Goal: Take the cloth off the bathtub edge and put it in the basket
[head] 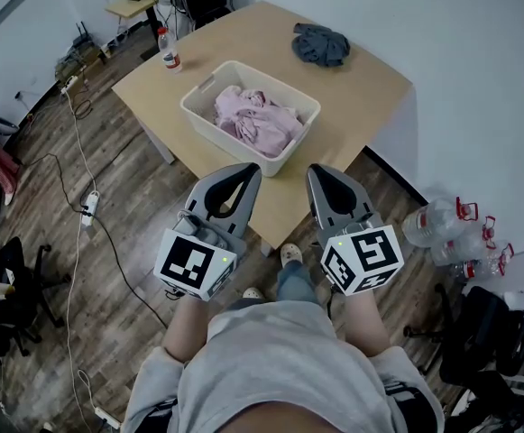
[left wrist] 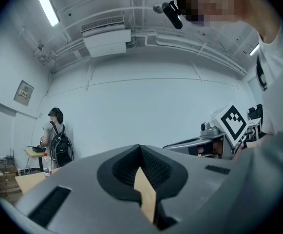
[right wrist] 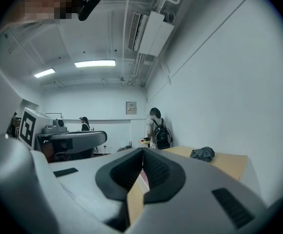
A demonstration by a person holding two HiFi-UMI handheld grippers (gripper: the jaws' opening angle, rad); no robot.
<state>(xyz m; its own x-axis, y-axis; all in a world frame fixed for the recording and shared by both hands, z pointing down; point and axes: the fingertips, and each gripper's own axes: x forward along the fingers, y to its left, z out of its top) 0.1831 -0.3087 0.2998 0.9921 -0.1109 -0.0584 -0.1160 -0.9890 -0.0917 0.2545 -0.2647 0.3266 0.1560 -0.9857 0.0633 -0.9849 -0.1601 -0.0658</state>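
A grey cloth point(head: 320, 43) lies crumpled on the far right part of the wooden table point(head: 370, 88); the right gripper view also shows the grey cloth point(right wrist: 202, 153). A white basket point(head: 234, 144) stands mid-table with a pink cloth point(head: 257, 120) inside. My left gripper point(head: 246, 171) and right gripper point(head: 319, 171) are held side by side near my body, just short of the table's near corner, both pointing toward the basket. Each is shut with nothing between its jaws, as seen at the left gripper point(left wrist: 140, 149) and right gripper point(right wrist: 142, 151). No bathtub is in view.
A plastic bottle point(head: 169, 50) stands at the table's left corner. Large water bottles point(head: 451, 228) lie on the floor by the white wall at right. Cables and a power strip point(head: 88, 207) run across the floor at left, near chairs point(head: 13, 278). A person with a backpack point(right wrist: 158, 130) stands beyond the table.
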